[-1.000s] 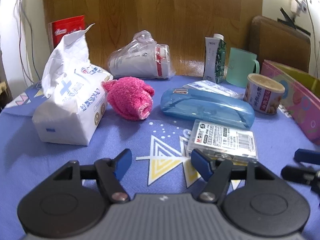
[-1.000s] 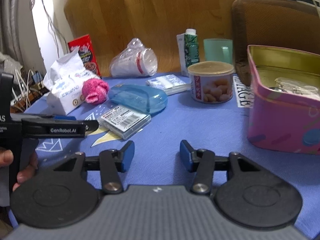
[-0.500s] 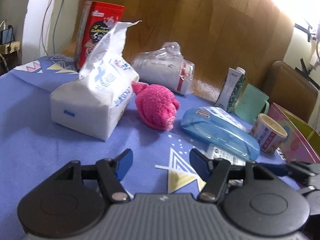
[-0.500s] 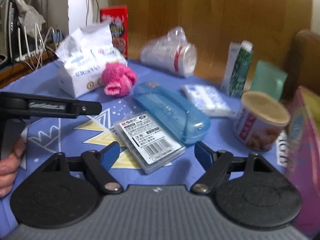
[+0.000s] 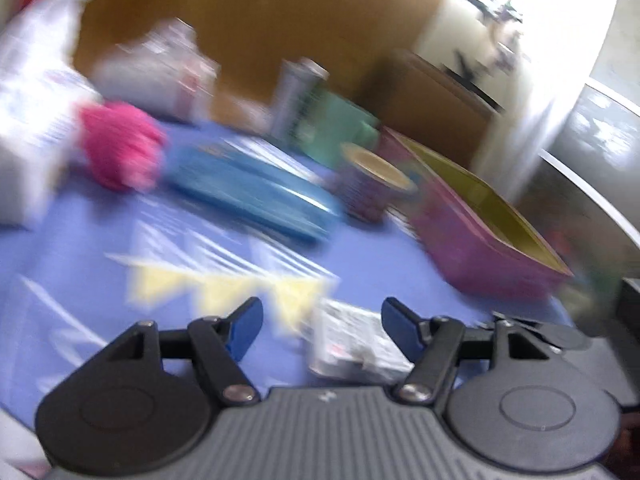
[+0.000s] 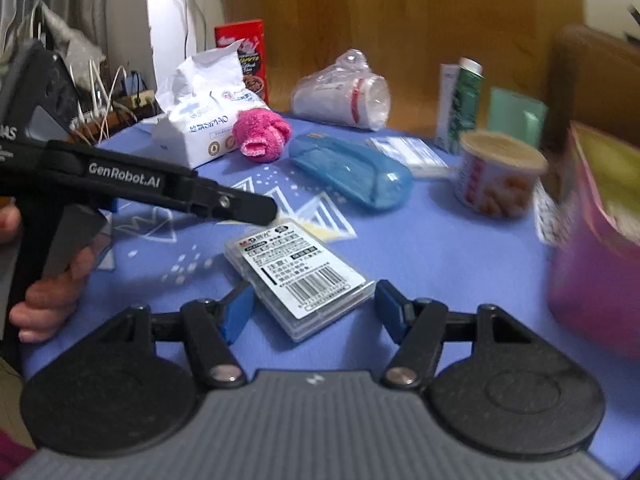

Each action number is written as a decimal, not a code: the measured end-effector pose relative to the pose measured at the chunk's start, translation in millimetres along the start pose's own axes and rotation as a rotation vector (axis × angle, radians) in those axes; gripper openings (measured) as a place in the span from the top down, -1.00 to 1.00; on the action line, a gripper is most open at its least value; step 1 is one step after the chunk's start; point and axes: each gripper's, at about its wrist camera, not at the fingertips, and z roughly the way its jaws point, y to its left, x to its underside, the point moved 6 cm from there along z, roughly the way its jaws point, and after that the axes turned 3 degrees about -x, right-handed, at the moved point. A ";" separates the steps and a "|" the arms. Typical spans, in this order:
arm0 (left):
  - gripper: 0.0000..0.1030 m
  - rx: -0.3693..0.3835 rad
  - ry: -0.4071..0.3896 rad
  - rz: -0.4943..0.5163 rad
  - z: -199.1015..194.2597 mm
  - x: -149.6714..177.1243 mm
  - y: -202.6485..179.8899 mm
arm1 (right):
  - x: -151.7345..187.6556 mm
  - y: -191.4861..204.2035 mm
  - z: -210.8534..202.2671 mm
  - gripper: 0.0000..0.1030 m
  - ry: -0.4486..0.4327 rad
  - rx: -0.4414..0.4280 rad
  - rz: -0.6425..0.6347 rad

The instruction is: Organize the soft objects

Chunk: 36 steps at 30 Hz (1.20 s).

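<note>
A pink fluffy sock (image 6: 262, 134) lies on the blue tablecloth beside an opened white tissue pack (image 6: 200, 120). A small flat tissue packet (image 6: 408, 150) rests behind the blue case. In the blurred left wrist view the sock (image 5: 120, 148) is far left and the open pink tin (image 5: 480, 240) sits at right. My left gripper (image 5: 320, 312) is open, with a clear plastic box (image 5: 352, 352) by its right finger. My right gripper (image 6: 313, 296) is open and its jaws are closing. The clear box (image 6: 300, 276) lies between them, untouched.
A blue hard case (image 6: 348, 172), a snack can (image 6: 496, 176), a bagged stack of cups (image 6: 344, 96), a carton (image 6: 460, 104), a green mug (image 6: 516, 120) and a red box (image 6: 244, 40) crowd the table. A hand (image 6: 52, 292) holds the left gripper at left.
The left view has swung right and blurred, bringing the pink tin in. The right gripper has come up to the clear box, which now lies between its wider-spread fingers.
</note>
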 end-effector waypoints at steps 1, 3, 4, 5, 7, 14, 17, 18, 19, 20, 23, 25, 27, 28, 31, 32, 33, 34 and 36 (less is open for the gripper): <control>-0.21 0.038 0.024 -0.006 4.7 3.7 -9.3 | 2.0 -3.5 -4.4 -0.33 -0.009 0.002 0.028; -0.18 0.040 0.041 0.000 12.8 7.0 -25.6 | 5.3 -11.1 -14.7 -0.33 -0.029 0.013 0.076; -0.13 0.029 0.048 0.018 16.6 6.6 -31.2 | 6.3 -14.4 -19.3 -0.33 -0.042 0.022 0.091; -0.10 0.024 0.054 0.032 20.4 5.5 -37.7 | 6.8 -17.2 -23.8 -0.33 -0.059 0.035 0.101; -0.06 0.043 0.059 0.026 25.7 -1.5 -46.7 | 7.2 -23.8 -34.1 -0.33 -0.092 0.056 0.118; -0.03 0.097 -0.011 0.152 37.2 -48.5 -118.3 | -13.8 -53.9 -84.8 -0.32 -0.271 0.196 0.086; -0.03 0.120 -0.035 0.228 60.5 -72.8 -158.2 | -24.0 -78.7 -104.4 -0.32 -0.327 0.288 0.058; -0.03 0.124 -0.035 0.241 68.5 -77.2 -168.2 | -25.5 -88.8 -109.5 -0.32 -0.337 0.317 0.055; -0.03 0.128 -0.033 0.252 79.5 -81.9 -179.8 | -26.8 -99.9 -113.5 -0.32 -0.344 0.347 0.054; -0.03 0.128 -0.029 0.260 90.0 -85.0 -189.4 | -27.1 -109.9 -116.2 -0.32 -0.346 0.372 0.053; -0.05 0.128 -0.011 0.284 124.6 -91.7 -216.7 | -24.4 -146.5 -116.3 0.16 -0.314 0.461 0.060; -0.23 0.090 0.000 0.280 150.0 -96.6 -231.9 | -21.2 -173.6 -113.8 0.21 -0.286 0.503 0.101; -0.27 0.021 0.006 0.290 169.3 -98.7 -237.8 | -18.0 -201.9 -106.5 0.20 -0.243 0.647 0.115; -0.27 -0.001 0.009 0.289 174.0 -98.5 -238.1 | -15.7 -212.6 -105.9 0.20 -0.233 0.721 0.115; -0.30 0.022 0.020 0.263 169.9 -92.5 -231.7 | -8.5 -222.6 -118.1 0.19 -0.274 0.705 0.184; -0.31 0.018 0.013 0.269 166.4 -90.7 -229.7 | -5.3 -221.4 -122.6 0.19 -0.293 0.696 0.193; -0.32 0.005 0.002 0.285 161.3 -88.9 -227.4 | -2.3 -220.1 -125.2 0.19 -0.299 0.703 0.189; -0.32 -0.002 -0.007 0.299 156.3 -86.6 -225.9 | 0.6 -218.9 -126.9 0.19 -0.303 0.710 0.187; -0.32 -0.010 -0.026 0.325 142.8 -81.7 -222.4 | 5.7 -214.9 -131.9 0.19 -0.323 0.695 0.213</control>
